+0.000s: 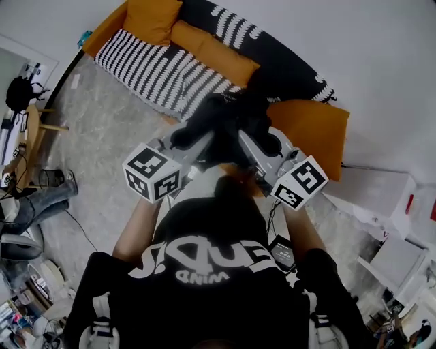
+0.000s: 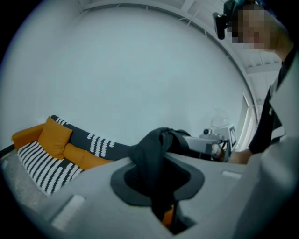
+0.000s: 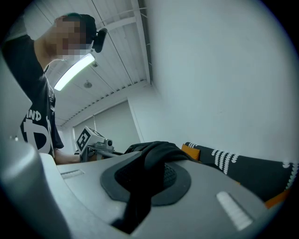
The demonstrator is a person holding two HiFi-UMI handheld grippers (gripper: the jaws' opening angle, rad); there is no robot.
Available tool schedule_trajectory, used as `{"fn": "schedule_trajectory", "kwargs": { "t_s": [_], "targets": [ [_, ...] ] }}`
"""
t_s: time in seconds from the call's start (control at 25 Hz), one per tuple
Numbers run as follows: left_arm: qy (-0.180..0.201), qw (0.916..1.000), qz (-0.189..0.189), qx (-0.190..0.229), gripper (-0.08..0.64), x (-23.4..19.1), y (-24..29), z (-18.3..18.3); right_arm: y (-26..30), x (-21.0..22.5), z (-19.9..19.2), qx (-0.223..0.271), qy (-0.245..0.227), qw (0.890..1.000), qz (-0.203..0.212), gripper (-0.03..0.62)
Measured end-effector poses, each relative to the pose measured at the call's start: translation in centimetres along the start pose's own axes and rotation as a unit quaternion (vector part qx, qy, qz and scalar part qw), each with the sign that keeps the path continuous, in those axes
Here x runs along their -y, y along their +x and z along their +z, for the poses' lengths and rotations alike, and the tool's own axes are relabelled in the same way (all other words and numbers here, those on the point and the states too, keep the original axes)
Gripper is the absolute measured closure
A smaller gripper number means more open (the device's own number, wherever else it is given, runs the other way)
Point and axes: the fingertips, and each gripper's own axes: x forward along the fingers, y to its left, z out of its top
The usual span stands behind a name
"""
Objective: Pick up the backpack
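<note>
Evidently the sofa (image 1: pixel 170 75), with its striped throw (image 1: pixel 153 71) and orange cushions (image 1: pixel 153 20), lies below and beyond your hands. The black backpack (image 1: pixel 225 123) hangs in the air before your chest, in line with the sofa's front edge in the head view, and only your two tools carry it. You hold it from both sides, I judge, so that its weight is shared and it hangs level rather than swinging from one corner. Your left gripper (image 2: pixel 161 196) has its jaws nearly together, pinching a fold of the bag's dark fabric (image 2: pixel 152 154) that bulges up over the pads. A scrap of orange (image 2: pixel 168 215) shows low in the gap, and I cannot tell what it is. Your right gripper (image 3: pixel 138 196) is likewise nearly closed, on a dark band (image 3: pixel 156 154) of the bag draped across its jaws. Both bites look deep, which should keep the cloth from sliding out.
</note>
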Motion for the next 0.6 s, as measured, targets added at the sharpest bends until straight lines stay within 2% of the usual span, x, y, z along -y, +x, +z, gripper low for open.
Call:
{"fn": "schedule_trajectory", "kwargs": {
  "t_s": [0.32,0.6],
  "targets": [
    [0.03,0.9992,-0.022,0.013,0.494,3.5,-7.5,-3.1,-0.8,-8.8,-2.0,0.025,0.004,1.0,-0.015,0.561],
    [0.061,0.9968,-0.045,0.028,0.494,7.5,-15.3,-6.4,-2.3,-18.1,-4.8,0.036,-0.026,0.998,-0.049,0.561]
  ]
}}
